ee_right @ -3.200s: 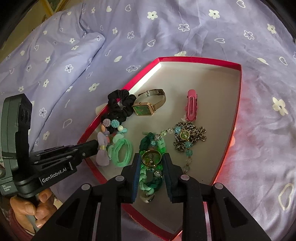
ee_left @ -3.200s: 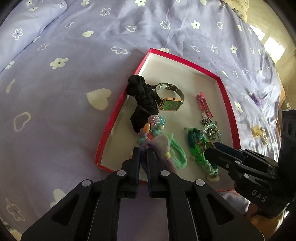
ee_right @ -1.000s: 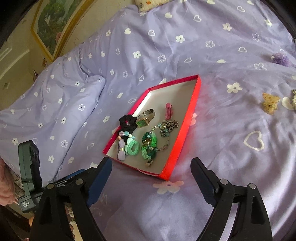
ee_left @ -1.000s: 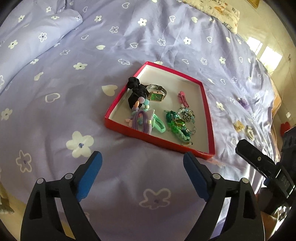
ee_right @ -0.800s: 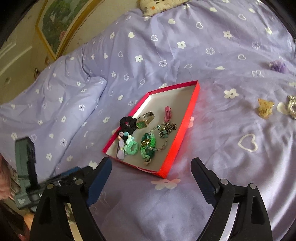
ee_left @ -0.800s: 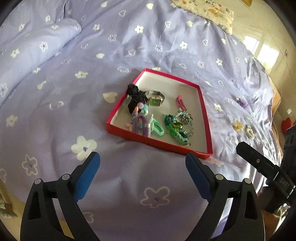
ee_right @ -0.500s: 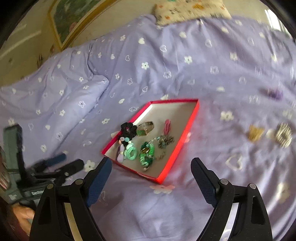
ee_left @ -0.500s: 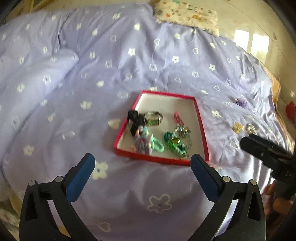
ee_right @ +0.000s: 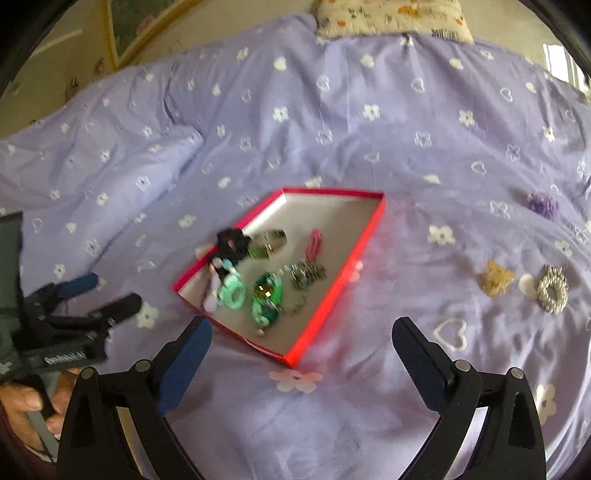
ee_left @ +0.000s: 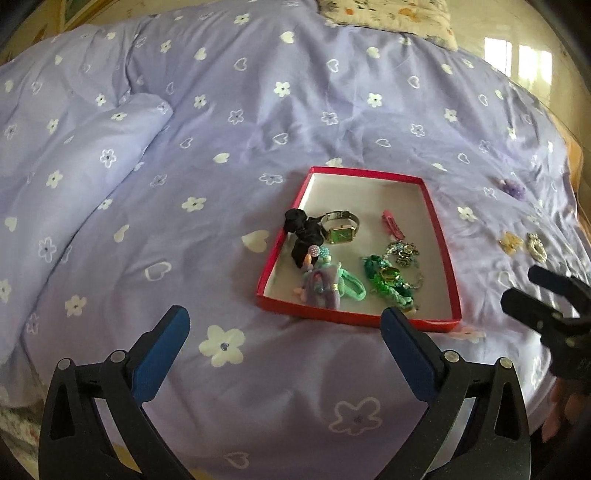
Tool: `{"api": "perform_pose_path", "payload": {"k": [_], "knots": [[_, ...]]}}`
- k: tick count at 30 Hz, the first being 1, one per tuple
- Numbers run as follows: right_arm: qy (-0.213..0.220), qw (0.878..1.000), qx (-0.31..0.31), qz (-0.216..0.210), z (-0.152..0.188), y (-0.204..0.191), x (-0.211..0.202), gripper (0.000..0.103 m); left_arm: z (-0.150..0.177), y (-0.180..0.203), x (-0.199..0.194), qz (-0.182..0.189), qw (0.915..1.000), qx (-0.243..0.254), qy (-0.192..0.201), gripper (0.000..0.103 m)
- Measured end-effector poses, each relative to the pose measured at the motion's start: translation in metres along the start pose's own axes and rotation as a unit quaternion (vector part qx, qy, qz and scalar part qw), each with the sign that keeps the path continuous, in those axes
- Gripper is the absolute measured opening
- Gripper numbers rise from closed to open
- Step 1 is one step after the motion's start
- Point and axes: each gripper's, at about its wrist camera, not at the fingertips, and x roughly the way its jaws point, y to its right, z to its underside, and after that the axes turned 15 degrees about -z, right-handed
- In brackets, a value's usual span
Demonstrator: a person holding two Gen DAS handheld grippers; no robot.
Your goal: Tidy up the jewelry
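Observation:
A red tray (ee_left: 354,320) lies on the purple bedspread and holds a black scrunchie (ee_left: 303,232), a green-faced watch (ee_left: 341,230), a pink clip (ee_left: 392,225), purple and mint hair ties (ee_left: 325,286) and a green bracelet (ee_left: 388,282). My left gripper (ee_left: 284,317) hovers open, back from the tray's near side, with nothing between its fingers. My right gripper (ee_right: 302,326) hangs near the tray's (ee_right: 332,295) right corner. Its jaws are opening and hold nothing.
Loose on the bedspread right of the tray are a purple piece (ee_right: 542,204), a gold clip (ee_right: 496,282) and a sparkly silver ring-shaped piece (ee_right: 553,288). A folded duvet (ee_left: 74,166) rises at left, and a patterned pillow (ee_left: 388,14) lies at the far end.
The left gripper let go of the purple hair tie and the right let go of the green bracelet; both items lie in the tray. Both grippers opened wide and drew back and up.

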Motion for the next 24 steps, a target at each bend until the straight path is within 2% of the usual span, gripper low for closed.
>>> {"api": "perform_pose_path", "payload": {"k": [6,12,18,24], "knots": [[0.005,1.0,0.001,0.005,0.008,0.008,0.0,0.099,0.008,0.012,-0.001,-0.003,1.0,-0.003,0.007,0.103],[0.029,1.0,-0.002,0.006,0.012,0.009,-0.011,0.099,0.012,0.022,-0.018,-0.005,0.9994,0.005,0.034,0.103],[0.061,0.998,-0.018,0.015,0.016,0.004,-0.025,0.099,0.019,0.02,-0.024,-0.008,0.9992,-0.003,0.039,0.103],[0.062,0.998,-0.021,0.016,0.023,0.004,-0.025,0.099,0.024,0.018,-0.026,-0.007,0.9992,-0.014,0.038,0.103]]}}
